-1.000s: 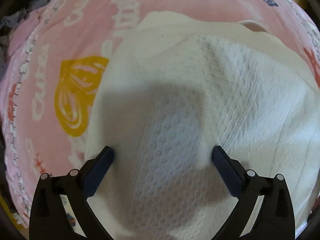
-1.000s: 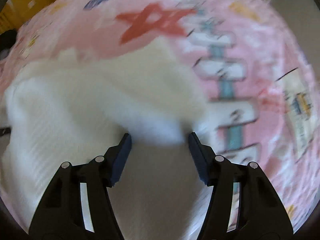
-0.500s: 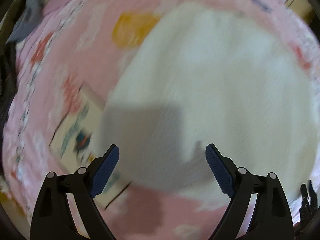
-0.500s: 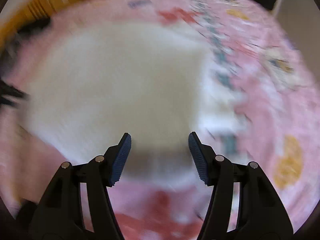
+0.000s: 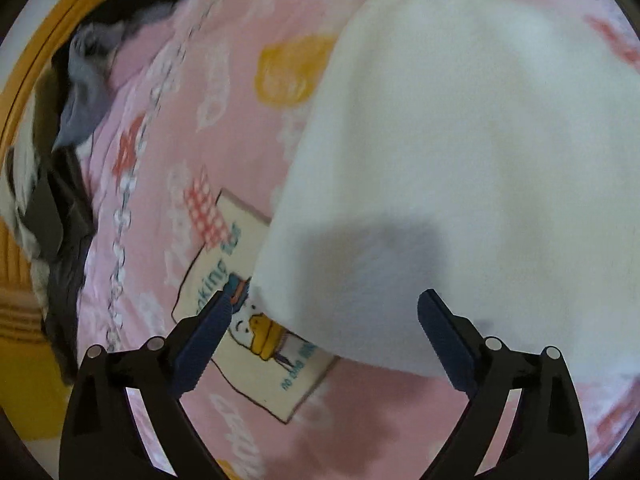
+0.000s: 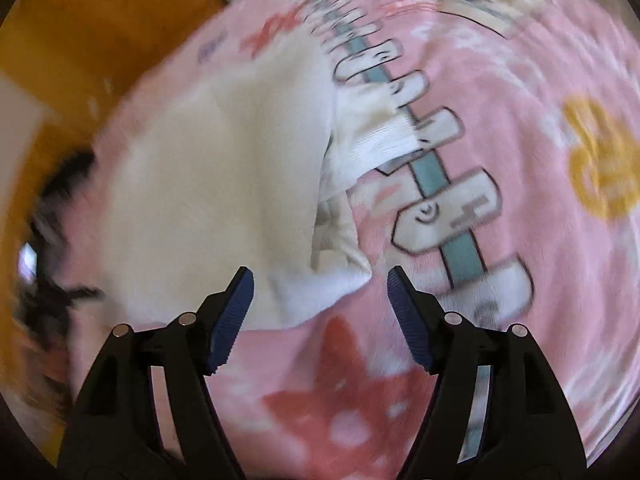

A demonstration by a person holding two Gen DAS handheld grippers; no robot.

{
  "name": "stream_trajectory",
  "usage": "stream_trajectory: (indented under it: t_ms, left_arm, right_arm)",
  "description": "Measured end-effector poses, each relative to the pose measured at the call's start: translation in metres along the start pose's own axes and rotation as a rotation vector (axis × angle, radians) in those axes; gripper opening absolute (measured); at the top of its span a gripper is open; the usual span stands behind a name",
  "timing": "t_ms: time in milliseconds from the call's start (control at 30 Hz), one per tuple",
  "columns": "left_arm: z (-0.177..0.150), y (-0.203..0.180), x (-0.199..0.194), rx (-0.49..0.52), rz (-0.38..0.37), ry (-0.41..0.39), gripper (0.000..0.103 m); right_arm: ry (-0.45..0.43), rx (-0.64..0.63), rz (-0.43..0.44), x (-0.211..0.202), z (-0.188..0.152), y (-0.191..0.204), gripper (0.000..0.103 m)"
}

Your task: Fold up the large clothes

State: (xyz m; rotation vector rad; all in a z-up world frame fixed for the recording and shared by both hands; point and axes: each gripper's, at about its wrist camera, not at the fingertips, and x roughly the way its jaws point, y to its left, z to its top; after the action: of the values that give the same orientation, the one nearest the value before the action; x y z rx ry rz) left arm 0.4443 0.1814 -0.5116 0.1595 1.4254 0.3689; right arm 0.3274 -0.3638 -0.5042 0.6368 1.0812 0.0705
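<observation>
Lying folded on the pink blanket (image 5: pixel 160 208), the white garment (image 5: pixel 460 168) sits just past both grippers, with the left gripper (image 5: pixel 326 312) and the right gripper (image 6: pixel 320 288) each spread wide apart and holding nothing, dark clothes (image 5: pixel 68 184) piled far left.

We see the folded garment (image 5: pixel 460 152) lying on the printed blanket (image 5: pixel 168 184), which spreads out beneath it on every side. From the left wrist view, the garment lies ahead and to the right of our left gripper (image 5: pixel 326 312), with a heap of clothes (image 5: pixel 68 168) far left at the blanket's edge. From the right wrist view, the garment (image 6: pixel 216 168) lies ahead and left of our right gripper (image 6: pixel 320 288), bare blanket (image 6: pixel 500 160) to the right.
</observation>
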Motion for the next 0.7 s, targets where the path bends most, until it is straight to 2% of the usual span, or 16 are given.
stream_trajectory:
  t_ms: [133, 200, 267, 333, 367, 500, 533, 600, 633, 667, 700]
  left_arm:
    - [0.009, -0.03, -0.053, 0.021, -0.15, -0.083, 0.091]
    - [0.018, -0.048, -0.062, 0.039, -0.218, -0.095, 0.091]
    - [0.026, -0.071, -0.067, 0.051, -0.253, -0.094, 0.091]
    - [0.029, -0.09, -0.062, 0.05, -0.251, -0.059, 0.089]
    - [0.028, -0.102, -0.058, 0.053, -0.254, -0.035, 0.081]
    - [0.018, -0.138, -0.05, 0.085, -0.268, -0.001, 0.068]
    - [0.017, -0.142, -0.046, 0.091, -0.247, -0.01, 0.059]
    - [0.019, -0.144, -0.035, 0.078, -0.221, -0.007, 0.048]
    - [0.02, -0.143, -0.032, 0.064, -0.222, 0.004, 0.035]
    - [0.022, -0.141, -0.025, 0.046, -0.244, 0.026, 0.029]
    - [0.025, -0.138, -0.018, 0.024, -0.271, 0.048, 0.027]
  right_arm:
    - [-0.016, 0.283, 0.149, -0.018, -0.023, -0.025, 0.068]
    - [-0.012, 0.387, 0.211, -0.015, -0.032, -0.034, 0.068]
    - [-0.004, 0.471, 0.247, -0.005, -0.044, -0.036, 0.068]
    - [0.007, 0.526, 0.259, 0.002, -0.055, -0.035, 0.068]
    - [0.005, 0.554, 0.264, 0.005, -0.059, -0.037, 0.068]
    - [-0.026, 0.604, 0.264, 0.02, -0.076, -0.024, 0.068]
    - [-0.048, 0.626, 0.286, 0.022, -0.079, -0.024, 0.068]
    - [-0.072, 0.65, 0.288, 0.032, -0.076, -0.025, 0.069]
    - [-0.078, 0.661, 0.276, 0.037, -0.074, -0.025, 0.069]
    - [-0.078, 0.664, 0.264, 0.041, -0.073, -0.024, 0.069]
    - [-0.081, 0.669, 0.257, 0.045, -0.071, -0.024, 0.07]
